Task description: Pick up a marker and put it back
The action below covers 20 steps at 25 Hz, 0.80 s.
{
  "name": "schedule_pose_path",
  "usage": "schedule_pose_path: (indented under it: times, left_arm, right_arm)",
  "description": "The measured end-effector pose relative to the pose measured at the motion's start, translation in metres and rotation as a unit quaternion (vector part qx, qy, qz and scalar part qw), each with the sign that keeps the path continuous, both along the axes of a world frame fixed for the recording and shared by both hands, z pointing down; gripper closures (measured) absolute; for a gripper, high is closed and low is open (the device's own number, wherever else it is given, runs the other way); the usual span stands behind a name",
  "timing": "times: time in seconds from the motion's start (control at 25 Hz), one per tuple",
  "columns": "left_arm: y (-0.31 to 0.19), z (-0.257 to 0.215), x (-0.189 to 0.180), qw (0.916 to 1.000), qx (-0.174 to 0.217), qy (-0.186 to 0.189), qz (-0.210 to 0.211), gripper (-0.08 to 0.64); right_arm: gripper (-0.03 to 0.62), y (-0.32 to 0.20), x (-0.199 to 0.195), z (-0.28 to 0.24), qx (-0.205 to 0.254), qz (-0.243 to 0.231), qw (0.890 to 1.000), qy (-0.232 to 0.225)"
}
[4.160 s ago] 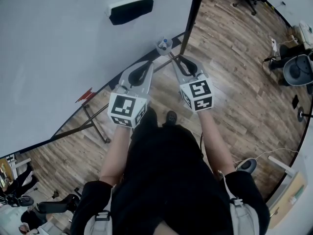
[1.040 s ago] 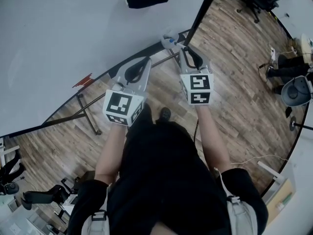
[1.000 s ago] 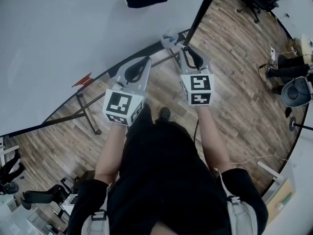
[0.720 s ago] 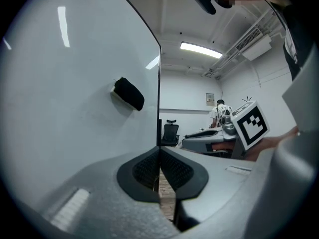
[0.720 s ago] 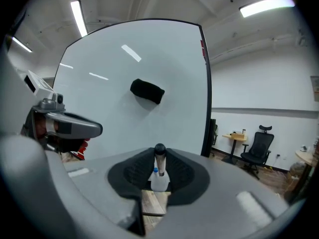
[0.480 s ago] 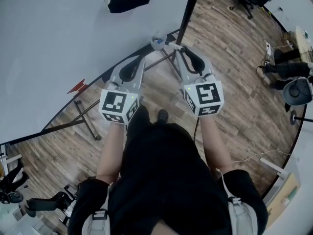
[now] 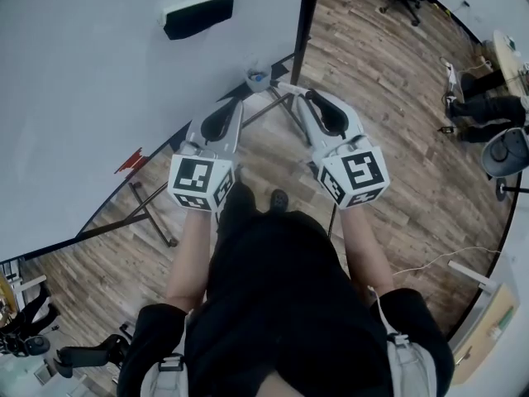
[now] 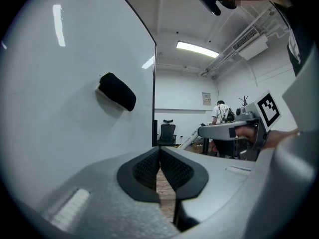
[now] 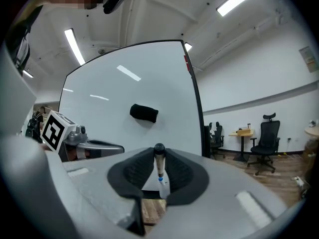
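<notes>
You stand in an office, rolling whiteboard [image 7: 91, 114] before you, eraser [image 7: 198, 16] on it, swivel chairs [image 9: 267, 138] and desk [image 9: 242, 133] beyond it, plank floor [image 7: 388, 139] beneath, strip lights [image 8: 198, 49] above.

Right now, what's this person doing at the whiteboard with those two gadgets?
A person stands at a whiteboard with a hand-held gripper in each hand. The right gripper grips a marker upright between its pads. The left gripper is shut with nothing in it. A black eraser sticks to the board.

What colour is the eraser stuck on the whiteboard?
The eraser is black; the left gripper view shows it best.
</notes>
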<state>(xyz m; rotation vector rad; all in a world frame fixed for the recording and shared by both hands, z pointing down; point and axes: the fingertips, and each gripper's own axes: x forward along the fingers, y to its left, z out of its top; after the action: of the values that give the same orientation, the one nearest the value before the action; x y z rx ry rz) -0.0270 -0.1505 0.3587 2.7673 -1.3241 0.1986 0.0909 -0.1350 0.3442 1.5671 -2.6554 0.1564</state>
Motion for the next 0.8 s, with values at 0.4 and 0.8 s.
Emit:
schedule_pose_path:
  times: [0.4, 0.8]
  left_arm:
    - [0.001, 0.000, 0.006, 1.0000, -0.002, -0.003, -0.003, 0.549]
    - [0.001, 0.001, -0.007, 0.9998, -0.003, -0.010, -0.018, 0.549]
  right_arm:
    - [0.522, -0.018, 0.010, 0.007, -0.015, 0.001, 0.999, -0.032]
    - [0.522, -0.068, -0.010, 0.041, -0.064, -0.034, 0.996, -0.043]
